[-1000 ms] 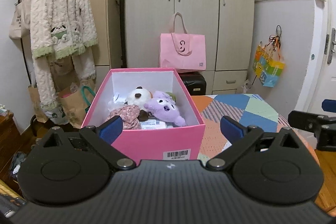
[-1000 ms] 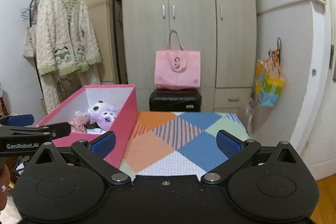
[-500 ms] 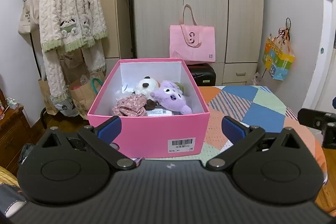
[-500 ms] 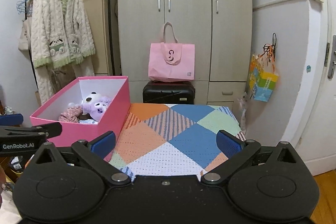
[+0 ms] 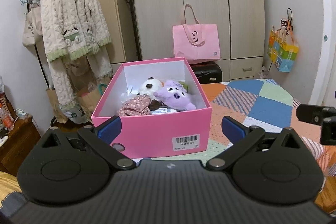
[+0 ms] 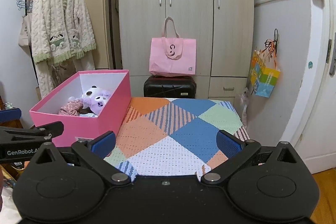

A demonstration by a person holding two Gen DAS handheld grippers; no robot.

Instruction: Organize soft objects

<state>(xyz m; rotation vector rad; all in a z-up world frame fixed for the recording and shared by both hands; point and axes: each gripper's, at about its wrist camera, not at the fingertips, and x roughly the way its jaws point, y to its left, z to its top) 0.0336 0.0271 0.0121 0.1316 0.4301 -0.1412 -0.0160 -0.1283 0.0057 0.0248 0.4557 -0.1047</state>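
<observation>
Nearby, pink box (image 5: 151, 131) of plush toys (image 5: 174, 96) on patchwork cloth (image 6: 178, 129).

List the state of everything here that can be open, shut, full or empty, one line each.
left tongs: open, holding nothing
right tongs: open, holding nothing
pink box: lid off, soft toys inside
purple plush: lying in the box
panda plush: in the box, behind the purple one
floral cloth: bunched in the box
wardrobe: doors shut
black suitcase: shut
</observation>
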